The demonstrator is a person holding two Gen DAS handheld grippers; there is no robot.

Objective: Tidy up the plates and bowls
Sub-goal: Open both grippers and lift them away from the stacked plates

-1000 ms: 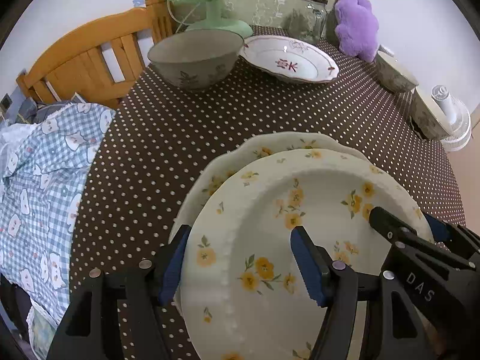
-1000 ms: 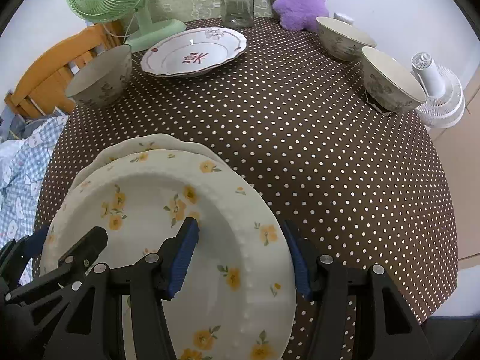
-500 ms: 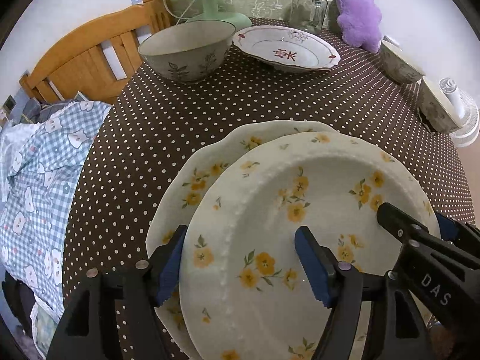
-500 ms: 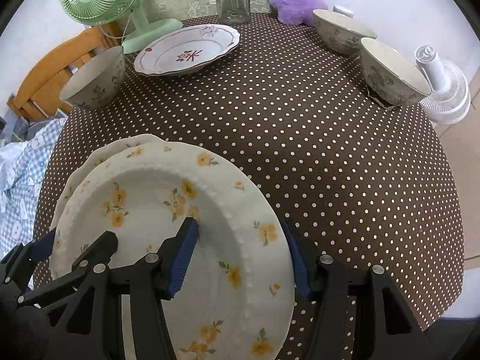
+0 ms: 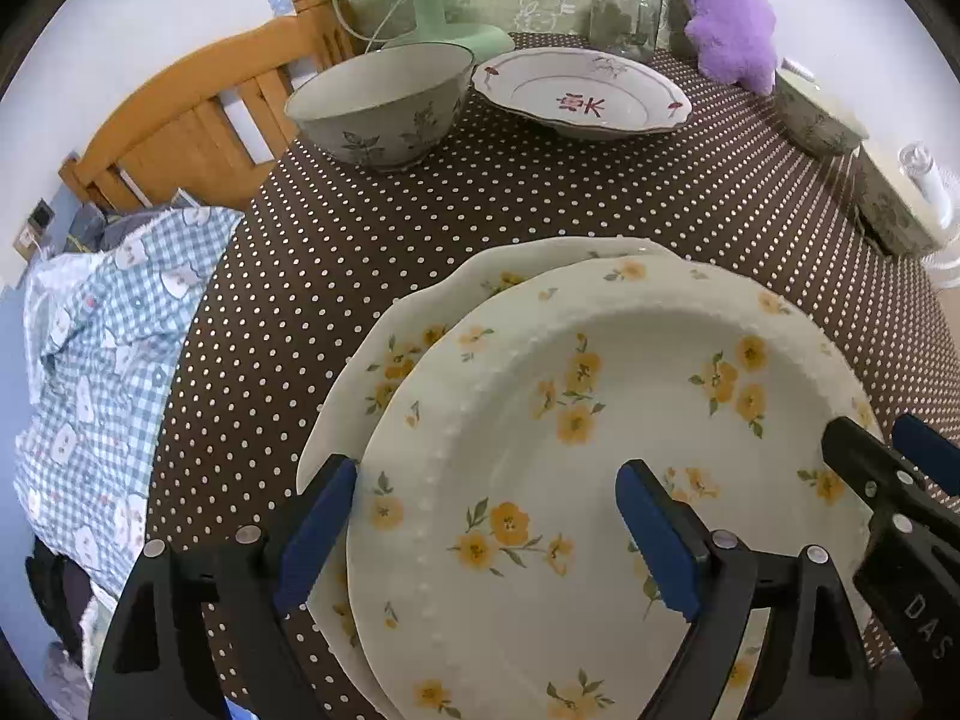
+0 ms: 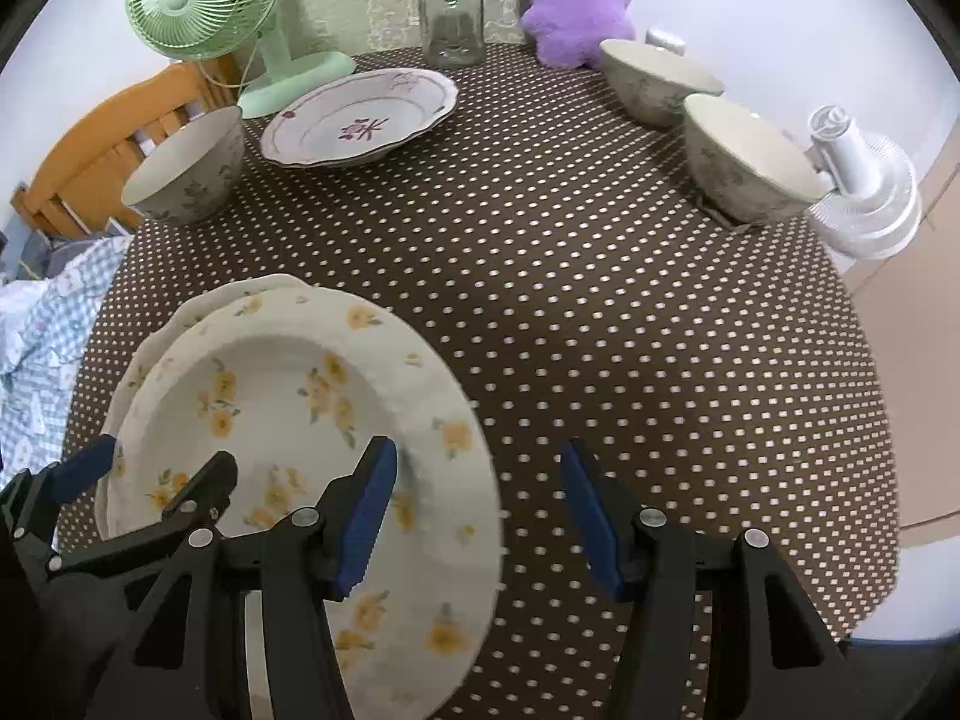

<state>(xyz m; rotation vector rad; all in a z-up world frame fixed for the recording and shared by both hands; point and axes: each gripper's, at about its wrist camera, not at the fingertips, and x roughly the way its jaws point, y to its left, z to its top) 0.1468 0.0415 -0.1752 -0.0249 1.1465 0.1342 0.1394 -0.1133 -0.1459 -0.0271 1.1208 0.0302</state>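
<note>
Since a second ago the left gripper [image 5: 486,510] is opening off the yellow-flowered plate [image 5: 600,396]; right gripper [image 6: 480,510] closing, unclamped.

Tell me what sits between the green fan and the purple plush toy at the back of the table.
A glass jar with a black lid stands between the green fan and purple plush toy, clearest in the right wrist view.
</note>
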